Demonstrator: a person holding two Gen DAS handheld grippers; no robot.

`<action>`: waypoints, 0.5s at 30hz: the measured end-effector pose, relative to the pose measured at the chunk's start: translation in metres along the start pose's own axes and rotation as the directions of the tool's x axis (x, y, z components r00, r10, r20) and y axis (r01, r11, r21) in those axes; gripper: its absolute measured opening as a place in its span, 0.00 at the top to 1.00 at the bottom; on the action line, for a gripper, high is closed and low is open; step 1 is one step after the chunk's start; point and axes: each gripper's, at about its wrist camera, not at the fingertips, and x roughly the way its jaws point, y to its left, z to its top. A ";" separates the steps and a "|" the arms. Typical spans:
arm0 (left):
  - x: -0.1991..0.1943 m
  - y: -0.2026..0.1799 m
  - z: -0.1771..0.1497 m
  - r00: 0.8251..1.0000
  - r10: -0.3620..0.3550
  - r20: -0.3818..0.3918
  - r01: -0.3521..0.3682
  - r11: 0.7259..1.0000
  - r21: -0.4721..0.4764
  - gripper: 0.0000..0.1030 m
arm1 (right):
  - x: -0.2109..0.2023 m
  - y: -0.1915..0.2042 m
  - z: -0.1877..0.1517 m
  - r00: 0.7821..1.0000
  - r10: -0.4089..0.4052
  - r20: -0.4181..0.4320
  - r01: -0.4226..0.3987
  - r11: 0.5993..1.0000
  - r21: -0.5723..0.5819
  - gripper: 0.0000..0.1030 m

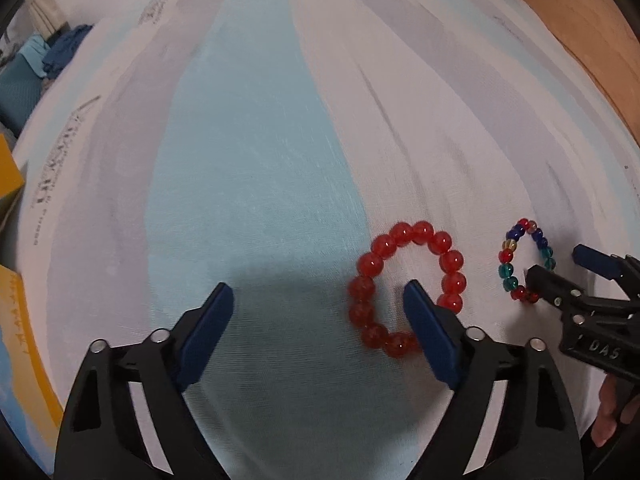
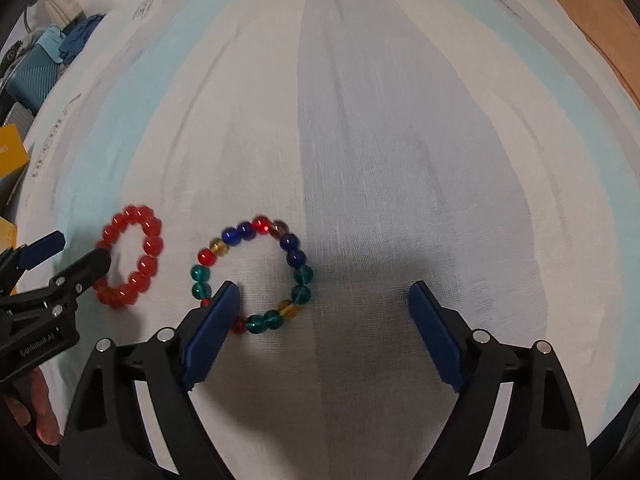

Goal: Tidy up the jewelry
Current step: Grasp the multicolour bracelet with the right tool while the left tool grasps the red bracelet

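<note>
A red bead bracelet lies flat on the striped cloth, with a multicoloured bead bracelet just to its right. My left gripper hangs open over the cloth; its right finger stands inside the red ring and its left finger well to the left, nothing pressed. In the right wrist view the multicoloured bracelet lies under my right gripper, which is open; its left finger covers the ring's lower left beads. The red bracelet and left gripper show at the left. The right gripper shows beside the multicoloured ring.
A white, pale blue and grey striped cloth covers the surface. Yellow boxes sit at its left edge, blue fabric and a teal case at far left. Wood surface shows at far right. A hand holds the right gripper.
</note>
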 end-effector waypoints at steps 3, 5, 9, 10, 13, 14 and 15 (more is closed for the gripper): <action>0.008 0.000 -0.001 1.000 -0.004 -0.015 0.004 1.000 0.002 0.27 | 0.003 0.000 -0.002 1.000 -0.005 0.010 0.005 1.000 0.001 0.23; 0.010 -0.002 -0.001 1.000 -0.003 -0.014 0.004 1.000 0.007 0.30 | 0.003 0.003 -0.002 1.000 -0.017 0.018 0.017 1.000 -0.013 0.33; 0.010 -0.004 -0.001 1.000 -0.015 -0.017 0.015 1.000 0.019 0.46 | 0.001 0.008 -0.003 1.000 -0.011 0.018 0.011 0.999 -0.033 0.51; 0.008 -0.006 -0.002 1.000 -0.019 -0.019 0.019 1.000 0.022 0.52 | 0.000 0.009 -0.004 1.000 -0.013 0.018 0.013 0.999 -0.037 0.57; 0.004 -0.008 -0.005 0.999 -0.030 -0.027 0.031 0.999 0.028 0.70 | -0.002 0.012 -0.004 1.000 -0.010 0.013 0.011 0.999 -0.050 0.75; 0.003 -0.009 -0.006 0.999 -0.041 -0.034 0.042 0.999 0.033 0.74 | -0.003 0.014 -0.004 1.000 -0.012 0.014 0.013 0.998 -0.054 0.81; 0.000 -0.012 -0.008 0.998 -0.045 -0.039 0.047 0.998 0.037 0.83 | -0.004 0.015 -0.004 1.000 -0.012 0.013 0.013 0.998 -0.055 0.84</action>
